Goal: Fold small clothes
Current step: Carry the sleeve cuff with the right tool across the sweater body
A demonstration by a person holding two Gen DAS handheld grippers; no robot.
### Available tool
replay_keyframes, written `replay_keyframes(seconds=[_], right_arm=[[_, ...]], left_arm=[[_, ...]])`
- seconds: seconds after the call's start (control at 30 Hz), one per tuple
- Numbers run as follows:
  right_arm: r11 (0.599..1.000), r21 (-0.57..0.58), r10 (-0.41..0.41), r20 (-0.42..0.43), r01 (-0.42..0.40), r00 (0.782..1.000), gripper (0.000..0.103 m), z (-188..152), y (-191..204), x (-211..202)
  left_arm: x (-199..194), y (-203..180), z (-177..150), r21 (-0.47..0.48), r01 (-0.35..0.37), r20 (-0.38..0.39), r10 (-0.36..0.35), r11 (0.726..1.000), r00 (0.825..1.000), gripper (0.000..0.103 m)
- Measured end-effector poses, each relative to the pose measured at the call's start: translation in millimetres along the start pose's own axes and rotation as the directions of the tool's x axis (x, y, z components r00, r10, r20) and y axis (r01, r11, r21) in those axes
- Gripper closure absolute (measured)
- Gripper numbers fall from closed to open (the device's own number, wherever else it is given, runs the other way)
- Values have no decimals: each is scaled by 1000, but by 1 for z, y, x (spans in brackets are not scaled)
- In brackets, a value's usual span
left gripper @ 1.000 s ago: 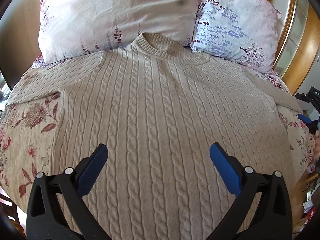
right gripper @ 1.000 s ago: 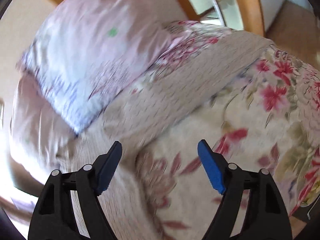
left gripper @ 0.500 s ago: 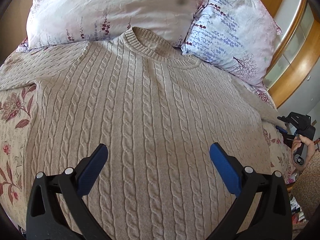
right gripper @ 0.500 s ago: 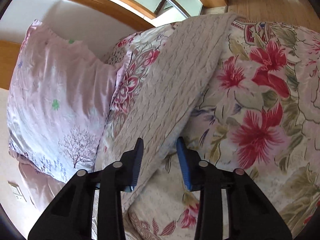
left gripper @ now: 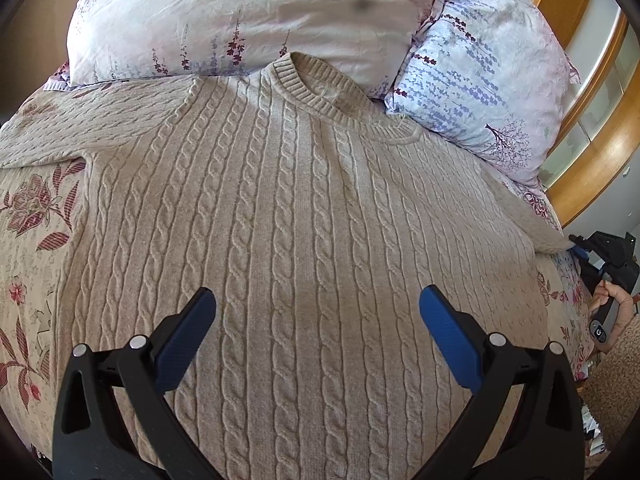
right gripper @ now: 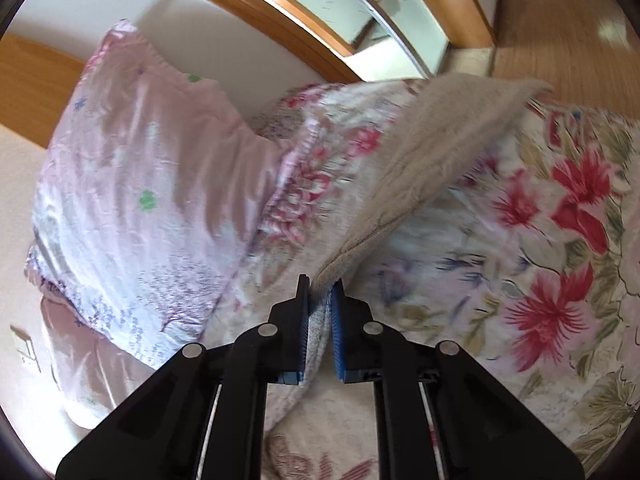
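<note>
The right gripper point(right gripper: 320, 296), wide a second ago, is now pinching the sweater's sleeve point(right gripper: 432, 152) toward one o'clock, starting the fold; the left gripper point(left gripper: 318, 320) is hovering open

The right gripper point(right gripper: 320, 300) pinches the beige sleeve point(right gripper: 440, 148) between its blue pads, lifting it off the floral bedspread point(right gripper: 540, 260) beside a pink pillow point(right gripper: 140, 184).
</note>
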State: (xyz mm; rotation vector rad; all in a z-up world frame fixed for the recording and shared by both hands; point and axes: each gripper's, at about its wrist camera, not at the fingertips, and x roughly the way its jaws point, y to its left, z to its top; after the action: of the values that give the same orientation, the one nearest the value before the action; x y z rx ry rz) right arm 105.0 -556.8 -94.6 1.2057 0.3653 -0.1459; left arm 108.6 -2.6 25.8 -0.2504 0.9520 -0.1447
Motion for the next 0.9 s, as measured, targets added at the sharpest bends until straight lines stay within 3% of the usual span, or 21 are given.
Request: replay_keyframes(seconds=[0.2,0.33,0.43,0.57,0.7,0.9], right_arm=[[978,-116,172,-26,-174,985,92,-15,57,-5],[929,-216,281,-114,-300,953,92,-46,111,-2],[890,-274,316,-205,-365,926,92,-82,145,8],[854,-344,265,-361,-392,894,92,-142,174,38],[853,-367,180,-460,-371,869,92,-184,178,71],[880,-344,117,-511,-328,851,90,-199,166,84]], left_arm=[[0,7,4,-29,15,13,-14,999,1000,2],[-2,11,5,-43,16,22,-16,999,1000,2],[-5,13,6,-46,16,30,-15,999,999,2],[-10,20,5,-58,14,41,-11,998,999,2],[-15,28,4,-76,4,47,-1,997,999,2],[-18,38,2,-93,1,47,3,996,999,2]])
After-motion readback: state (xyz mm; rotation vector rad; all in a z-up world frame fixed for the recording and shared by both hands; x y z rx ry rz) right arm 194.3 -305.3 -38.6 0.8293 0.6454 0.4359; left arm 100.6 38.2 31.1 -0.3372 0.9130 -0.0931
